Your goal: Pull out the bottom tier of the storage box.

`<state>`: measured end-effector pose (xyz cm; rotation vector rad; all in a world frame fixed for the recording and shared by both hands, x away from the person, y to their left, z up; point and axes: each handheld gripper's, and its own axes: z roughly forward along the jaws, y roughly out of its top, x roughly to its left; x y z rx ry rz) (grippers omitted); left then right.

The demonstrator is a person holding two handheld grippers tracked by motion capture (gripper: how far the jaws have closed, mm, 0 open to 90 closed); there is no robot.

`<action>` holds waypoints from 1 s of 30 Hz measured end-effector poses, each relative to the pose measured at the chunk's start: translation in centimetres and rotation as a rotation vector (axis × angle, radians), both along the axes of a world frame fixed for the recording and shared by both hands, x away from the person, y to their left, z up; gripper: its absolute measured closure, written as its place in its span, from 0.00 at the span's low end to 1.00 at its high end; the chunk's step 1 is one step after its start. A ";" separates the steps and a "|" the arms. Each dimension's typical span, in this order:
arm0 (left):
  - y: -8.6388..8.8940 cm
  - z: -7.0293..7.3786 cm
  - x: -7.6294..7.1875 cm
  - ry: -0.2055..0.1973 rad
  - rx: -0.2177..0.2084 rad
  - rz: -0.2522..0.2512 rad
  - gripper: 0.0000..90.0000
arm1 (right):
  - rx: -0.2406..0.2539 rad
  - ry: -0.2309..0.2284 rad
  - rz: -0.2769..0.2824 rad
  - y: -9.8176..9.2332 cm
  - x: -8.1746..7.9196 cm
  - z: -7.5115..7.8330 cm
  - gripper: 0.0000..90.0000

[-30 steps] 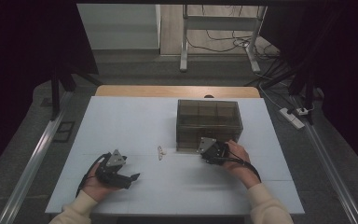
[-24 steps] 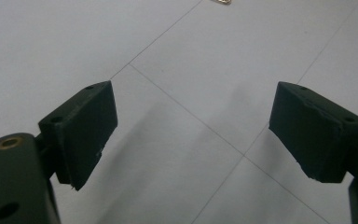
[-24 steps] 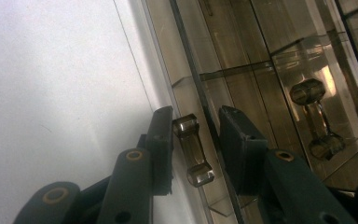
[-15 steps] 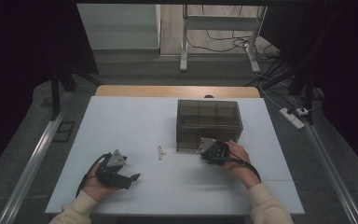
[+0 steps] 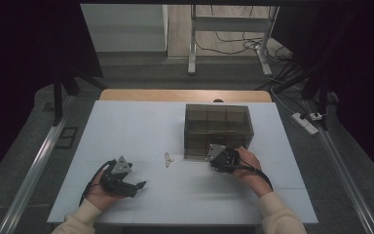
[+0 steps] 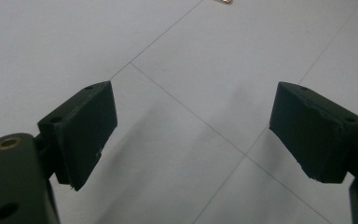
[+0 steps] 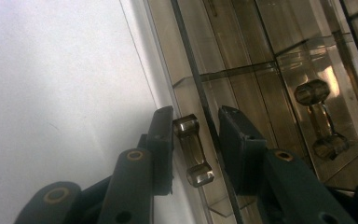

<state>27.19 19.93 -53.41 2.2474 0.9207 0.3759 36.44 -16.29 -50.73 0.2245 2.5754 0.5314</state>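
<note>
The left gripper (image 5: 139, 185) rested low on the near left part of the white table (image 5: 141, 122), held in the person's left hand (image 5: 102, 192). In the left gripper view its jaws stood wide apart over bare table surface with nothing between them.

A small pale object (image 5: 167, 159) lay on the table just beyond, between the two grippers and apart from both. What it was could not be told.

The right gripper (image 5: 213, 157), held in the right hand (image 5: 248, 168), was placed against the near wall of the smoky clear plastic box (image 5: 217, 126), at its lower front edge. In the right gripper view the jaws stood narrow, one on each side of a small clear handle (image 7: 193, 151) on the box front. The left-hand jaw in that view lay against or just beside the handle; a gap showed between the handle and the other jaw, so the jaws had not clamped on it.

The box stood at the middle right of the table. Its inside was split into compartments by clear dividers. A second handle (image 7: 319, 116) of the same shape showed through the walls farther along in the right gripper view.

Beyond the table, a power strip (image 5: 306, 122) and cables (image 5: 224, 46) lay on the floor.
</note>
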 end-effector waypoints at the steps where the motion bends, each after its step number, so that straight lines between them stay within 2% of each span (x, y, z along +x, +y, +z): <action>1: 0.0 0.0 0.0 0.000 0.000 0.001 0.15 | 0.000 0.001 0.001 0.0 0.0 0.0 0.73; 30: 0.1 0.1 0.0 -0.002 -0.007 0.005 0.15 | 0.019 0.035 0.021 -0.3 -0.5 0.2 0.74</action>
